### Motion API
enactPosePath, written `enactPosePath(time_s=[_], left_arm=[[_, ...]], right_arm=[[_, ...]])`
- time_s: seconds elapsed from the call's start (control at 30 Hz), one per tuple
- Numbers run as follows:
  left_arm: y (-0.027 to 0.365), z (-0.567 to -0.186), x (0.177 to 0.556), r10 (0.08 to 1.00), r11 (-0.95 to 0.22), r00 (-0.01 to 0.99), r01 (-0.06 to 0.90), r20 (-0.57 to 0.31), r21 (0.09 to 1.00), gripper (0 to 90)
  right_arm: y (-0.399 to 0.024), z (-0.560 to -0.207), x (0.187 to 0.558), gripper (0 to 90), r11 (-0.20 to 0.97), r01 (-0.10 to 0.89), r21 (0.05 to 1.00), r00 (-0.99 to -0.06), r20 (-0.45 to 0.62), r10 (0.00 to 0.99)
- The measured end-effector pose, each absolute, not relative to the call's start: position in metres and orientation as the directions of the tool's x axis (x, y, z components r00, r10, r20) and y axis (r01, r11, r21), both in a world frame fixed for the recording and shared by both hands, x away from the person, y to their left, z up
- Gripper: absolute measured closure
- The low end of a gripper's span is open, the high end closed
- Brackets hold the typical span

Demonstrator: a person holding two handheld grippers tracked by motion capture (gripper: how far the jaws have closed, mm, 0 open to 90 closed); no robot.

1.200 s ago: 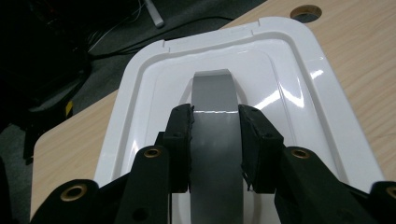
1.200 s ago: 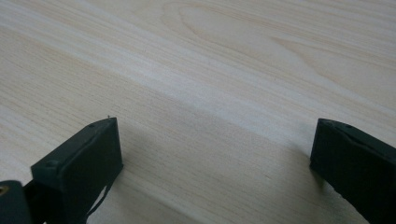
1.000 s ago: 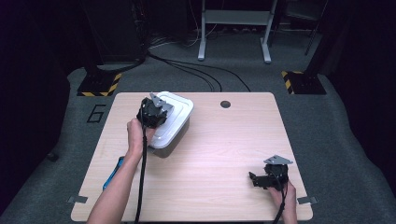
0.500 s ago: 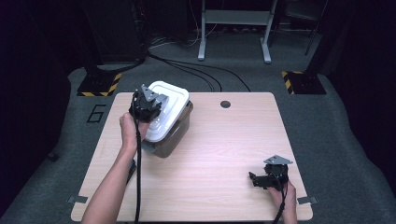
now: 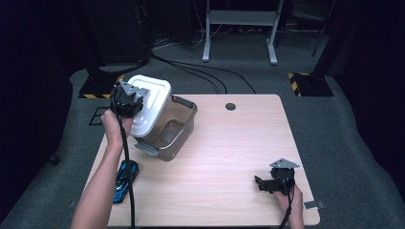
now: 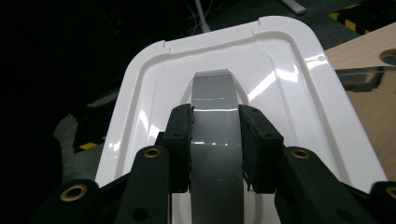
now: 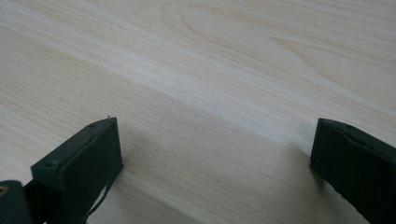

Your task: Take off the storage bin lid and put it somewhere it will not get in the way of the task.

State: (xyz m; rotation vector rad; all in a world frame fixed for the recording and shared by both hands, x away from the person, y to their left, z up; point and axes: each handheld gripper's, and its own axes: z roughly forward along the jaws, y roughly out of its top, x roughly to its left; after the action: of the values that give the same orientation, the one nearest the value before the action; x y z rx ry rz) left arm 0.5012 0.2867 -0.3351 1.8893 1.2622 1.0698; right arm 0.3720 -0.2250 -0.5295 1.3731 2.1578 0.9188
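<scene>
Since a moment ago the left tool [image 5: 128,99] has lifted the white lid [image 5: 149,107] up and toward the counter's left edge, and the clear bin [image 5: 173,133] has tipped up with it; the right tool hasn't budged.

Nearest the person, the right tool [image 5: 267,183] sits low at the front right of the counter [image 5: 229,157], held in a hand [image 5: 290,200]. From its own camera the two black jaws are spread wide apart with just bare wood grain between them.

Over at the front left, a blue toy car [image 5: 125,173] lies on the counter right beside the person's left forearm.

Further back, the bin is tilted, one corner down on the counter, open side facing right. You can see its grey latch [image 5: 146,147] at the low end.

Up top, the left tool is clamped on the grey strip [image 6: 215,140] running down the middle of the lid, jaws pressed against both of its sides.
</scene>
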Motion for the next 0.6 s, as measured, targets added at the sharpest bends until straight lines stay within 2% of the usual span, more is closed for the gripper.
enactPosePath(time_s=[0.6], left_arm=[[0.337,-0.352,0.517,0.948,-0.303,0.067,0.491,0.311,0.817,66.4]], right_arm=[[-0.225,-0.530,0.372,1.1,0.293,0.628,0.721,-0.423,0.000,0.906]])
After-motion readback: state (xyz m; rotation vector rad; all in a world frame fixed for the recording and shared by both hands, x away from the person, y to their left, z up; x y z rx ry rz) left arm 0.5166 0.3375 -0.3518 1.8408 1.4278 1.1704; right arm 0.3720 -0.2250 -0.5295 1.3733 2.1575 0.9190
